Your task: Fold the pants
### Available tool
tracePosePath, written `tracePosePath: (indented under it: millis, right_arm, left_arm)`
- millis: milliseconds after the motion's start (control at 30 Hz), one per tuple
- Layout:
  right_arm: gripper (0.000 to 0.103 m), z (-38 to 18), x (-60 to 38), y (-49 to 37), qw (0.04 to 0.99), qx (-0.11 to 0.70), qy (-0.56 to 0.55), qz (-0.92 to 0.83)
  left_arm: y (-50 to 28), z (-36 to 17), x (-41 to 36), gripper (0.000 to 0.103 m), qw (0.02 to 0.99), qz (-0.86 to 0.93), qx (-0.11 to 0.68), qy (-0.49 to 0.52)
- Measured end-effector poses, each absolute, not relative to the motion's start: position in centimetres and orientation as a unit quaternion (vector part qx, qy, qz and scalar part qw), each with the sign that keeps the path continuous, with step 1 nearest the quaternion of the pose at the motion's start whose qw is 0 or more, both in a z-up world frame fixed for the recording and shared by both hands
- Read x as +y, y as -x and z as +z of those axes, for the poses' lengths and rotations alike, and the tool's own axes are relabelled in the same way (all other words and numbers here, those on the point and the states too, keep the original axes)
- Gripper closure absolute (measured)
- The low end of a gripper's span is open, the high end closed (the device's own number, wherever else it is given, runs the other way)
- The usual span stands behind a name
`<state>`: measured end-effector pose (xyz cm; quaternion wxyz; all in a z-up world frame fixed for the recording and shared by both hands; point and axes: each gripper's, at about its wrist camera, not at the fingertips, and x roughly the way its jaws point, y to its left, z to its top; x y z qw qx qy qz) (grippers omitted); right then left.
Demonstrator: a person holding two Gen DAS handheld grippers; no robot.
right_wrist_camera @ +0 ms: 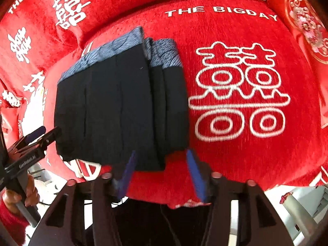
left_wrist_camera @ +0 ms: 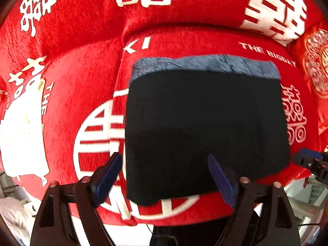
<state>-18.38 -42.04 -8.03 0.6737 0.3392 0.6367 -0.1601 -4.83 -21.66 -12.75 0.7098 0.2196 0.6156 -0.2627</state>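
Folded dark pants [left_wrist_camera: 205, 127] lie square on a red cushion [right_wrist_camera: 246, 153], red cloth showing on every side; left gripper [left_wrist_camera: 164, 176] and right gripper [right_wrist_camera: 162, 174] hover open at the near edge.

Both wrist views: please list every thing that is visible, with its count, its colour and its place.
pants: one, black with a blue-grey patterned band at the far edge, folded into a compact block, lying on the seat cushion.
seat cushion: one, red with white characters and the words THE BIGDAY, under the pants.
back cushions: red with white characters, behind the seat; the count is unclear.
embroidered pillow: one, red with gold and pink ornament, at the far right corner.
left gripper: one, black with blue pads, jaws wide open over the near left edge of the pants.
right gripper: one, black with blue pads, jaws open at the near right edge of the pants.
hand: one, holding the left gripper's handle, red sleeve.
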Motion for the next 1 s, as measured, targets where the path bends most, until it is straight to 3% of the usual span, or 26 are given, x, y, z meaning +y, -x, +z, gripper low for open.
tracePosePath:
  millis: [67, 367, 500, 1000]
  right_arm:
    - [0.030, -7.3, -41.0, 18.5, 0.672, 0.640, -0.333, -0.165]
    - [0.018, -4.0, -38.5, 17.8, 0.682, 0.633, -0.321, -0.178]
    - [0.000, -2.3, -37.7, 17.2, 0.697, 0.622, -0.300, -0.192]
    - [0.000, 0.8, -35.3, 16.6, 0.690, 0.631, -0.278, -0.221]
  left_arm:
    - [5.9, -11.9, -21.6, 0.000, 0.708, -0.266, 0.615, -0.223]
    - [7.7, -9.4, -20.8, 0.000, 0.702, -0.253, 0.622, -0.237]
    - [8.1, -8.4, -20.1, 0.000, 0.706, -0.245, 0.620, -0.240]
    - [8.4, -5.5, -18.3, 0.000, 0.722, -0.221, 0.618, -0.220]
